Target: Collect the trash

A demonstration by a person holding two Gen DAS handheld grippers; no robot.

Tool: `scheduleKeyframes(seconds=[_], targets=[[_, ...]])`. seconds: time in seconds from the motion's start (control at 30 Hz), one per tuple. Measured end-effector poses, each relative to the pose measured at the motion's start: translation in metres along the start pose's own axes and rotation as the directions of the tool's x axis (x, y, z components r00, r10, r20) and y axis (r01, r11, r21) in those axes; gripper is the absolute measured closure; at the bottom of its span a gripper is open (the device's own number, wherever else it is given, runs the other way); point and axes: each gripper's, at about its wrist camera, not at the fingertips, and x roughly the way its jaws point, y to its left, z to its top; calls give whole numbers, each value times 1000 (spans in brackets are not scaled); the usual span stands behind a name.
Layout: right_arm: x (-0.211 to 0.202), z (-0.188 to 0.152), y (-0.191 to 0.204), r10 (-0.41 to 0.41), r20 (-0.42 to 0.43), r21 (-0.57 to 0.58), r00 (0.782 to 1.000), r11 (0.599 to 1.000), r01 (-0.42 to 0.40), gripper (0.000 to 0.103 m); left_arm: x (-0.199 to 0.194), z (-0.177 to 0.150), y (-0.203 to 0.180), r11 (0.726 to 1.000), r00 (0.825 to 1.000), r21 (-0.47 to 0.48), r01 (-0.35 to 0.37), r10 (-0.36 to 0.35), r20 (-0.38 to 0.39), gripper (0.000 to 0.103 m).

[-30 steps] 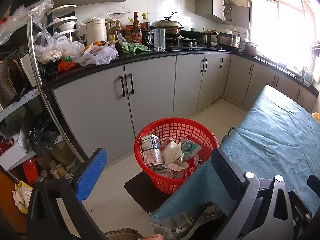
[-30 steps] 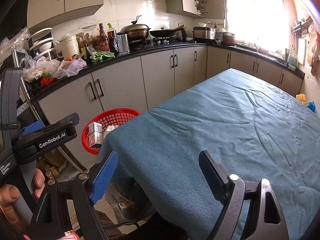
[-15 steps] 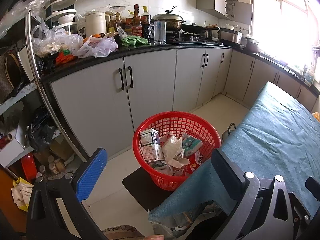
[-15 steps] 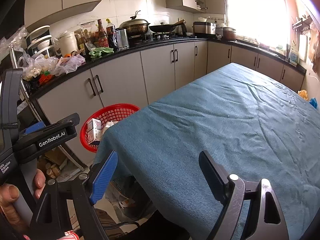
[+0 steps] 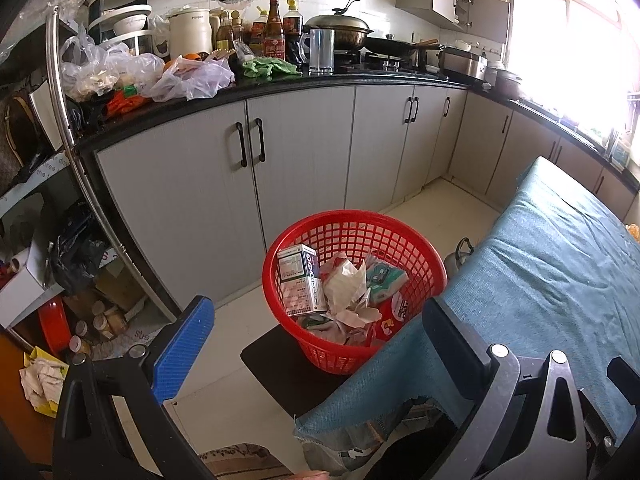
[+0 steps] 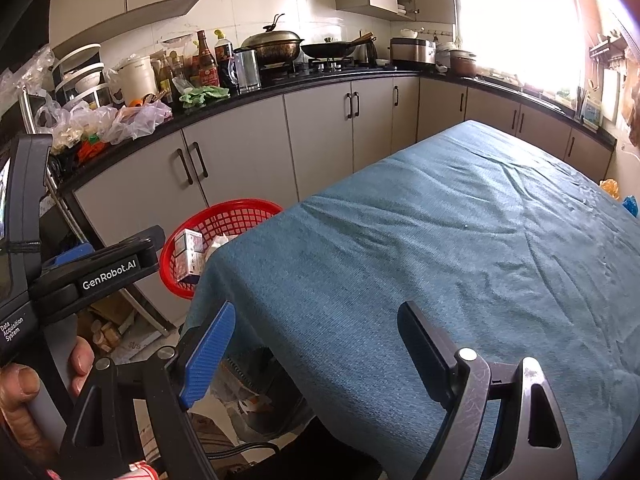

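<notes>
A red plastic basket [image 5: 352, 224] stands on a dark mat on the floor, beside the corner of the table. In it lie small cartons [image 5: 298, 280], crumpled paper [image 5: 346, 290] and wrappers. My left gripper [image 5: 316, 332] hovers open in front of the basket, nothing between its fingers. In the right wrist view the basket [image 6: 224, 216] shows partly behind the table corner. My right gripper [image 6: 316, 336] stands open over the near edge of the table, empty. A hand [image 6: 24, 388] holds the left gripper's body at the left of that view.
The table wears a teal cloth [image 6: 460, 240]. Grey cabinets [image 5: 304, 160] under a black counter crowded with bottles, bags and pots run along the far wall. A metal rack [image 5: 60, 120] with boxes stands left. Two small bright items [image 6: 618, 194] lie at the table's far right edge.
Both views have tilted slightly downward, so the basket sits a little higher in frame. Neither gripper has changed its opening, and nothing was picked up or let go.
</notes>
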Motion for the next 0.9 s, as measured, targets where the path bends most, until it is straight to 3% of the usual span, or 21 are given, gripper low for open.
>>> scheduleKeyframes(seconds=[0.9], targets=[[12, -4, 10, 11, -26, -14, 1000, 1000, -12, 16, 14, -4, 3, 1000, 999, -16, 14, -15, -45, 0]])
